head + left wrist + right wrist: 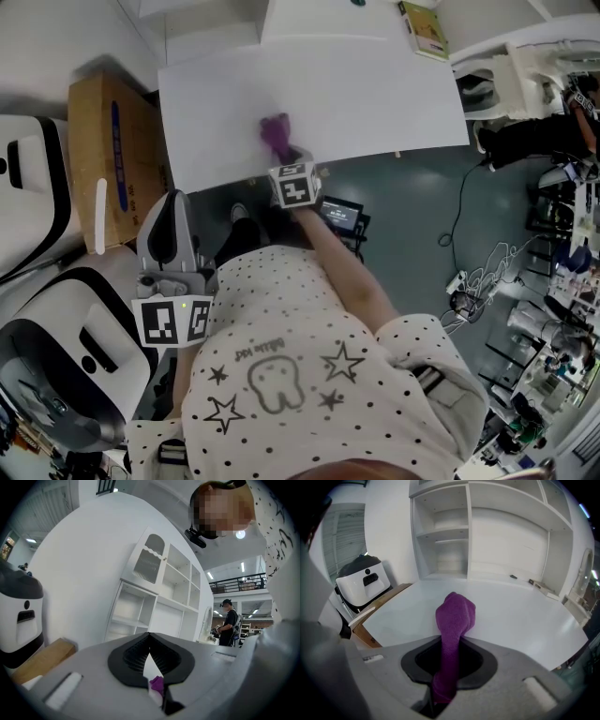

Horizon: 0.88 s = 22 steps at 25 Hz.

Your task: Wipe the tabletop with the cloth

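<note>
A purple cloth (275, 133) lies bunched on the white tabletop (375, 94) near its front edge. My right gripper (283, 157) reaches over that edge and is shut on the cloth. In the right gripper view the cloth (455, 613) runs up out of the jaws and its free end rests on the tabletop (515, 606). My left gripper (169, 208) hangs low beside the person's body, left of the table and off it. In its own view the left gripper (150, 644) has its pads together, holding nothing; a scrap of purple shows through the slit.
A cardboard box (112, 159) stands on the floor at the table's left end, beside white machines (33, 178). A green book (427, 28) lies at the table's far right corner. White shelves (487, 531) rise behind the table. Cables (478, 272) trail on the floor at right.
</note>
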{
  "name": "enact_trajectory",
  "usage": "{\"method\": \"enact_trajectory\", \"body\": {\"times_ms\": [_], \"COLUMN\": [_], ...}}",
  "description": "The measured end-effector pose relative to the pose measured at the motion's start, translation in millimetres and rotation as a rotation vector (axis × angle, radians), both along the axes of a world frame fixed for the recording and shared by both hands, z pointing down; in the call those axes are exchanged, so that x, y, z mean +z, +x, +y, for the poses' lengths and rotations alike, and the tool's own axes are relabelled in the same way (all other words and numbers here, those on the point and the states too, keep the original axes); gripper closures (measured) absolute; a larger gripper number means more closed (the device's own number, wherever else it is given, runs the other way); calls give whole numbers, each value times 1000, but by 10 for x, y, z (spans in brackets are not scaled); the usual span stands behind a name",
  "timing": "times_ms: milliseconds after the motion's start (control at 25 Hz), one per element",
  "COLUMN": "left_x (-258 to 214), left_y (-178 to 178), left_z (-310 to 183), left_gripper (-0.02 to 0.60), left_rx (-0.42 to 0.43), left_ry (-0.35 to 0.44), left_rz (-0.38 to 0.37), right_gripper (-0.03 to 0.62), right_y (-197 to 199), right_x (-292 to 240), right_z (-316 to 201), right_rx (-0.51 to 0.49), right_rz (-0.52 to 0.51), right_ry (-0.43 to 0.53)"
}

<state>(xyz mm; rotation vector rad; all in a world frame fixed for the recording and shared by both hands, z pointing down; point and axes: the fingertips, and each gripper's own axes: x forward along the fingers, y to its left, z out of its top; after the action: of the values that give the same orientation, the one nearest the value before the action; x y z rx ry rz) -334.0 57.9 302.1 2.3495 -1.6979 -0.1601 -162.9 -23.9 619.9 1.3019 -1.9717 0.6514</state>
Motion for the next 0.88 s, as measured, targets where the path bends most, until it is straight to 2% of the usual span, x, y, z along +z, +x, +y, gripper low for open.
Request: {"method": "enact_trajectory", "body": {"times_ms": [880], "left_x": [29], "left_y": [-592], "left_z": [233], "left_gripper": [586], "left_rx": [-77], "left_ry": [-2], "left_rz": [-2], "right_gripper": [533], "right_y": [-499], "right_x": [-11], "right_z": [72], "right_rx": [-4], "right_rz": [-3], "right_ry": [23]}}
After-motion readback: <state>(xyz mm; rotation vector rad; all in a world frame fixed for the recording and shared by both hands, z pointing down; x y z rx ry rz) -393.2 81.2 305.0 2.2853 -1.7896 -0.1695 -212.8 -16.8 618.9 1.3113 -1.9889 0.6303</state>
